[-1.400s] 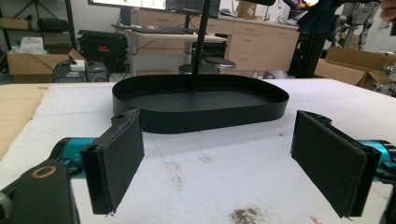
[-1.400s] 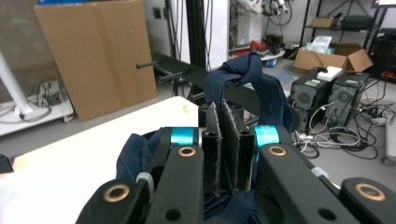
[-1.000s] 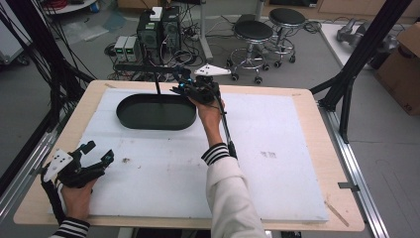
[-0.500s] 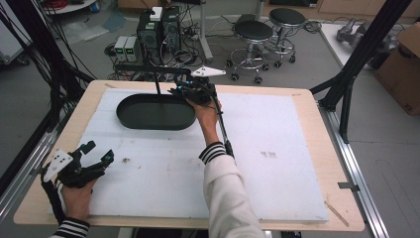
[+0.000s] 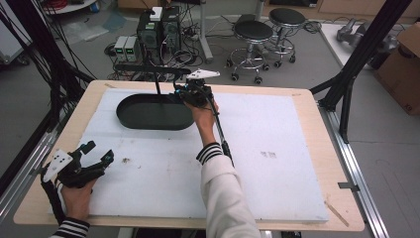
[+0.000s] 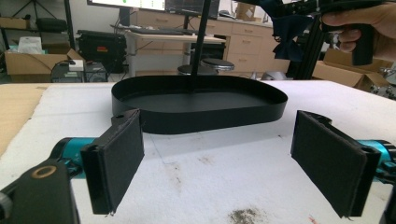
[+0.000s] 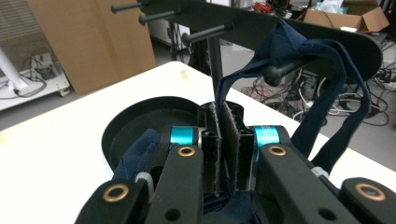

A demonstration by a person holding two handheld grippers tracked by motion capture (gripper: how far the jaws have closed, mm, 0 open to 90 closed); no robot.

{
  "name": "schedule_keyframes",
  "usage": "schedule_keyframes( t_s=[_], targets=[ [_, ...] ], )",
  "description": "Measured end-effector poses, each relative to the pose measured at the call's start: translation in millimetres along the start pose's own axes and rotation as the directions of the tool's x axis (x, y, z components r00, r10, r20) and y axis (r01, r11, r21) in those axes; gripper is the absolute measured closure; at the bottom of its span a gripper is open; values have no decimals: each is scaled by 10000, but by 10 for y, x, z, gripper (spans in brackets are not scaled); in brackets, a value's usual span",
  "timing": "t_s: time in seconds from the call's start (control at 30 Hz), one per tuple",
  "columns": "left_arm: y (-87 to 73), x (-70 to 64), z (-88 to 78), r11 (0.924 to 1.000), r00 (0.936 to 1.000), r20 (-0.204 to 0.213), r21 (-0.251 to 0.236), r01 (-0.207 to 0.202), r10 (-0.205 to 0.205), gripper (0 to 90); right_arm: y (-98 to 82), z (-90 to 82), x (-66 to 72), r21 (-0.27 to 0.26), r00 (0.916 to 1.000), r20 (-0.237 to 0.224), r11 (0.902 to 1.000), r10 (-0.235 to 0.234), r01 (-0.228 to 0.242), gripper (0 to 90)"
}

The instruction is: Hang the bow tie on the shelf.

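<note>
A black stand has an oval tray base (image 5: 148,116), a thin post (image 5: 157,85) and a crossbar with pegs (image 7: 261,23). A dark blue cloth (image 7: 303,51) is looped over one peg (image 7: 289,67). Its strap runs down between the jaws of my right gripper (image 7: 223,140), which is shut on it. That gripper (image 5: 192,93) hovers at the tray's right end, near the table's far edge. My left gripper (image 5: 99,152) rests near the front left corner, open with nothing between its pads (image 6: 116,163). It faces the tray (image 6: 201,105).
White foam board (image 5: 277,148) covers the wooden table (image 5: 341,198). A cable (image 5: 220,134) trails along the right forearm. Small dirt marks (image 6: 243,215) lie on the board in front of the left gripper. Stools, computers and black frame legs stand beyond the table.
My right gripper has sunk slightly and drifted a little left over the tray's right end, still holding the cloth. The left gripper has not moved.
</note>
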State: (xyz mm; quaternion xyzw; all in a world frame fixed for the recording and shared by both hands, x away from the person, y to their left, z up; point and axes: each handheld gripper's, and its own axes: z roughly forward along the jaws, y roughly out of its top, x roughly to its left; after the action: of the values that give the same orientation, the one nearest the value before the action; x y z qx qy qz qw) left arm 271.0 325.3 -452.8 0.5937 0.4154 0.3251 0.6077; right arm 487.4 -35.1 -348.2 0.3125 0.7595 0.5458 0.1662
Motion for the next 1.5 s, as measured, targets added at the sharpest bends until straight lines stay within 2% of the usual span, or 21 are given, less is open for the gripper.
schedule_keyframes(
  t_s=[0.37,0.63,0.73,0.87,0.97,1.07,1.23,1.33,1.5],
  targets=[
    [0,-1,-1,10000,10000,8,8,-27,27,174,-48,36,-39,467,9994,311,9988,118,-132,846],
    [0,-1,-3,10000,10000,15,22,-65,65,174,-76,19,-62,795,9992,327,9965,250,-275,782],
    [0,-2,-1,10000,10000,-4,25,-45,45,174,-79,9,-61,911,9993,358,9957,109,-141,725],
    [0,-6,5,10000,10000,-74,54,-47,47,175,-69,-20,-48,1192,9997,-15,9925,262,-258,474],
    [0,-10,2,9999,9999,-33,41,-120,120,173,-47,-86,-46,1249,9980,-289,9908,563,-522,285],
    [0,-14,1,9998,9998,-23,57,-188,188,174,-20,-173,-49,1344,9939,-738,9883,819,-715,169],
    [-1,-23,6,9997,9997,-49,30,-230,230,173,45,-359,-9,1492,9884,-1258,9866,851,-660,122],
    [-1,-24,5,9997,9997,-49,29,-233,233,174,102,-515,23,1300,9873,-1455,9905,642,-453,121],
    [-2,-22,0,9996,9996,-24,36,-291,291,173,174,-852,46,1076,9836,-1719,9935,543,-361,118]
  ],
)
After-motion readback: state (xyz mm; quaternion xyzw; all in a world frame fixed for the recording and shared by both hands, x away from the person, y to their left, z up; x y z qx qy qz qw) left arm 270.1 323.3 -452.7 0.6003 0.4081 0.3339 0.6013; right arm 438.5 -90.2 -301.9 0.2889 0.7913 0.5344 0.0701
